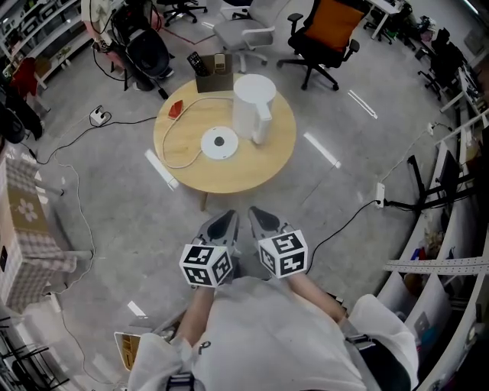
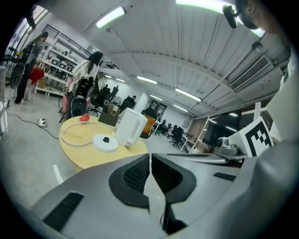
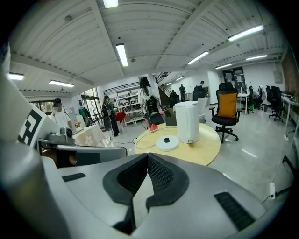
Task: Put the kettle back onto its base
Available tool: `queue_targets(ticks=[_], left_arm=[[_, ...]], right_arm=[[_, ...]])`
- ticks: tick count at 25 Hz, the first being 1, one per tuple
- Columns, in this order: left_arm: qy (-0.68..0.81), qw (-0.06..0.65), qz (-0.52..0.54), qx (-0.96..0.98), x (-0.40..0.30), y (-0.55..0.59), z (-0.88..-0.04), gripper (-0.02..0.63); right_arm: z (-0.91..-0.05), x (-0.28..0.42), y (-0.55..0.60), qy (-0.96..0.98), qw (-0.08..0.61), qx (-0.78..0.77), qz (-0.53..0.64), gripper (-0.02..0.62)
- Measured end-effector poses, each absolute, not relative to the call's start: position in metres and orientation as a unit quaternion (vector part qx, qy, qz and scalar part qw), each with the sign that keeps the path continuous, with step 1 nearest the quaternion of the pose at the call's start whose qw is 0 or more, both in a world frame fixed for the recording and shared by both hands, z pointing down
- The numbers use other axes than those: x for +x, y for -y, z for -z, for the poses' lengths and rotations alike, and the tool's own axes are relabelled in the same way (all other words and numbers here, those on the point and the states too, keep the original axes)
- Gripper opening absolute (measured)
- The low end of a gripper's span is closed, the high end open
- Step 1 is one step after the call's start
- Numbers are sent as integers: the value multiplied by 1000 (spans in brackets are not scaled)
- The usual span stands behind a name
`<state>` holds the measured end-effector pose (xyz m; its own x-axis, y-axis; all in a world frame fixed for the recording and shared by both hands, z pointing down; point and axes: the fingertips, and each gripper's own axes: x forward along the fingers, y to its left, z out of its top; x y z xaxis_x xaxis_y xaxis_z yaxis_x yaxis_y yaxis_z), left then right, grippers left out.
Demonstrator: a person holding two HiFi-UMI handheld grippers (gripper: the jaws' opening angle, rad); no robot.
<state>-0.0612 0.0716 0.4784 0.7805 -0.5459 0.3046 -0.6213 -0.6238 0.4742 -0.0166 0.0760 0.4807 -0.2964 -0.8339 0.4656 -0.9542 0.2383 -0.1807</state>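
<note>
Head view: your left gripper (image 1: 225, 223) and right gripper (image 1: 260, 219) both closed, empty, short of worktop (image 1: 229, 174). Kettle (image 1: 254, 107) upright just beside base (image 1: 219, 142), not on it. Risk: approach with closed jaws, you knock kettle over.

Open workshop room under strip lighting

A grey concrete floor (image 1: 114, 214) is crossed by cables (image 1: 134, 121) and white tape marks (image 1: 321, 149). A round wooden table (image 1: 229, 172) is set at upper centre, with office chairs (image 1: 330, 23) along the top edge and shelving (image 1: 451, 229) at the right edge. Strip lights (image 3: 121, 53) are fixed to a ribbed white ceiling (image 3: 154, 32).
</note>
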Motion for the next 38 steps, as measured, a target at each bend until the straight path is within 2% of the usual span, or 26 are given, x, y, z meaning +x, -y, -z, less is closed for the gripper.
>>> queue_targets(ticks=[8, 12, 16, 21, 38], left_arm=[[317, 273, -89, 904, -64, -45, -483, 35], [303, 271, -93, 909, -65, -31, -482, 35], [291, 262, -101, 915, -66, -22, -481, 35], [277, 246, -132, 919, -68, -15, -488, 35], [297, 263, -122, 910, -82, -2, -484, 35]], right_arm=[[-483, -28, -53, 778, 131, 566, -240, 26], [-489, -30, -38, 769, 154, 575, -231, 26], [-487, -37, -26, 768, 128, 577, -246, 26], [-490, -47, -14, 768, 135, 576, -247, 26], [-482, -45, 4, 752, 122, 603, -236, 26]])
